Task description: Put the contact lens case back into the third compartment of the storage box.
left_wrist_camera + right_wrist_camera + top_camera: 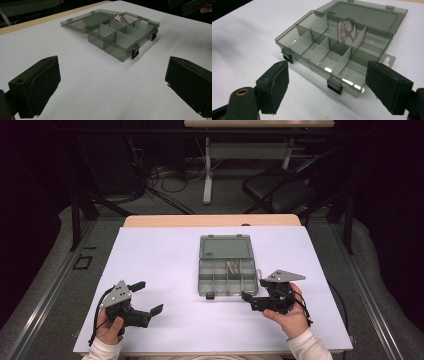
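The smoky-grey compartment box (228,276) lies open on the white sheet (165,270) that covers the table (210,220), roughly at the sheet's middle and a little toward the person's right. Its lid (225,247) is swung fully back and rests flat on the sheet beyond the tray, so the opening step looks done. Of the 8 or so compartments, 1 holds something: a small clear part with 2 round white spots (347,30), leaning upright against a divider in the back row. The other compartments look bare (reflections make the near ones hard to read). Whatever is left, closing the lid or handling that part, I judge not yet begun, since neither tool touches the box.

The box's long axis runs across the table, left to right from the person's seat. Its hinge side faces away from the person, and its 2 black latches (335,86) face the person.

The right gripper (250,299) is held just beside the box's near right corner, jaws apart and aimed at the latch side, with nothing between them. The left gripper (150,297) sits well apart from the box, off to its near left, jaws also spread wide and holding nothing.
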`<action>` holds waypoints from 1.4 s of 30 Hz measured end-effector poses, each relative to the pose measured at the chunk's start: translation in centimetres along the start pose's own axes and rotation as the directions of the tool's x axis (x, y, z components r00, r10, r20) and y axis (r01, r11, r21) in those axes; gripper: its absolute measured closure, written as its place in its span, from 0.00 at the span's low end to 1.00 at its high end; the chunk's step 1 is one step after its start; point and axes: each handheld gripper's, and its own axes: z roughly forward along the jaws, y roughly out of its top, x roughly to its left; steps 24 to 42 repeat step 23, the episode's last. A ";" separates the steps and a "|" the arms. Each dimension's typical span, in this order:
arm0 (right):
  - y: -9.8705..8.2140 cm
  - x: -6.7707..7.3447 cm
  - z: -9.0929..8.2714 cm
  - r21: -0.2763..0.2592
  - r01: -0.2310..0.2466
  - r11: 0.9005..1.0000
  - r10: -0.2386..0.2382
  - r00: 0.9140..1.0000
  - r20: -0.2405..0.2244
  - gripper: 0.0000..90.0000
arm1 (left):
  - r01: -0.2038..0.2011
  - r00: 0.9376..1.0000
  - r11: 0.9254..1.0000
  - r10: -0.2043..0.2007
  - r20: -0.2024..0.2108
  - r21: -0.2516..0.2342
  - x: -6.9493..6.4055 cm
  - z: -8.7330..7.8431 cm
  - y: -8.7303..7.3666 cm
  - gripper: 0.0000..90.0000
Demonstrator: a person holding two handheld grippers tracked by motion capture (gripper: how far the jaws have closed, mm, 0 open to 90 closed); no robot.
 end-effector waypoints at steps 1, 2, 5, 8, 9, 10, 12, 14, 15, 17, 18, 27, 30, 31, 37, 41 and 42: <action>-0.3 -0.1 0.0 -0.001 -0.004 1.000 0.004 1.000 0.001 0.21 | 0.000 1.000 1.000 0.000 0.000 0.000 0.0 0.0 0.0 0.00; -0.4 -0.2 -0.1 -0.003 -0.010 1.000 0.010 1.000 0.004 0.21 | 0.002 1.000 1.000 -0.002 -0.001 -0.001 0.0 0.0 0.0 0.00; -1.2 -0.4 -0.2 -0.005 -0.021 1.000 0.021 1.000 0.013 0.21 | 0.002 1.000 1.000 -0.002 -0.001 -0.001 0.0 0.0 0.0 0.00; -1.7 -0.7 -0.2 -0.008 -0.009 1.000 0.009 0.999 0.039 0.21 | 0.001 1.000 1.000 -0.001 0.002 -0.003 0.1 0.0 0.0 0.00; -1.9 -0.8 -0.1 -0.007 -0.011 1.000 0.011 0.999 0.047 0.21 | 0.002 1.000 1.000 -0.002 0.000 -0.004 0.1 0.0 0.0 0.00; -2.1 -1.0 0.0 -0.007 -0.015 1.000 0.015 0.999 0.050 0.21 | 0.002 1.000 1.000 -0.002 0.000 -0.004 0.1 0.0 0.0 0.00; -2.3 -1.3 0.2 -0.010 -0.016 1.000 0.016 0.998 0.054 0.21 | 0.000 1.000 1.000 0.000 -0.002 -0.002 0.1 0.0 0.0 0.00; -2.5 -1.5 0.3 -0.005 -0.024 1.000 0.024 0.998 0.058 0.21 | 0.002 1.000 1.000 -0.002 -0.001 -0.003 0.1 0.0 0.0 0.00; -2.5 -1.6 0.4 -0.009 -0.022 1.000 0.022 0.998 0.060 0.21 | 0.002 1.000 1.000 -0.002 -0.001 -0.004 0.1 0.0 0.0 0.00; -2.7 -1.9 0.4 -0.015 -0.031 0.999 0.032 0.997 0.064 0.21 | 0.003 1.000 1.000 -0.003 -0.002 -0.004 0.1 0.0 -0.1 0.00; -2.7 -1.9 0.4 -0.013 -0.035 0.999 0.036 0.997 0.065 0.21 | 0.003 1.000 1.000 -0.003 -0.002 -0.004 0.1 0.0 -0.1 0.00; -2.8 -2.3 0.2 -0.030 -0.041 0.999 0.043 0.996 0.075 0.21 | 0.005 1.000 1.000 -0.005 -0.002 -0.005 0.2 0.0 -0.1 0.00; -2.8 -2.3 0.2 -0.030 -0.041 0.999 0.043 0.996 0.075 0.21 | 0.005 1.000 1.000 -0.005 -0.002 -0.005 0.2 0.0 -0.1 0.00; -2.8 -2.3 0.2 -0.030 -0.041 0.999 0.043 0.996 0.075 0.21 | 0.005 1.000 1.000 -0.005 -0.002 -0.005 0.2 0.0 -0.1 0.00; -2.8 -2.3 0.2 -0.030 -0.041 0.999 0.043 0.996 0.075 0.21 | 0.005 1.000 1.000 -0.005 -0.002 -0.005 0.2 0.0 -0.1 0.00; -2.8 -2.3 0.2 -0.030 -0.041 0.999 0.043 0.996 0.075 0.21 | 0.005 1.000 1.000 -0.005 -0.002 -0.005 0.2 0.0 -0.1 0.00; -2.8 -2.3 0.2 -0.030 -0.041 0.999 0.043 0.996 0.075 0.21 | 0.005 1.000 1.000 -0.005 -0.002 -0.005 0.2 0.0 -0.1 0.00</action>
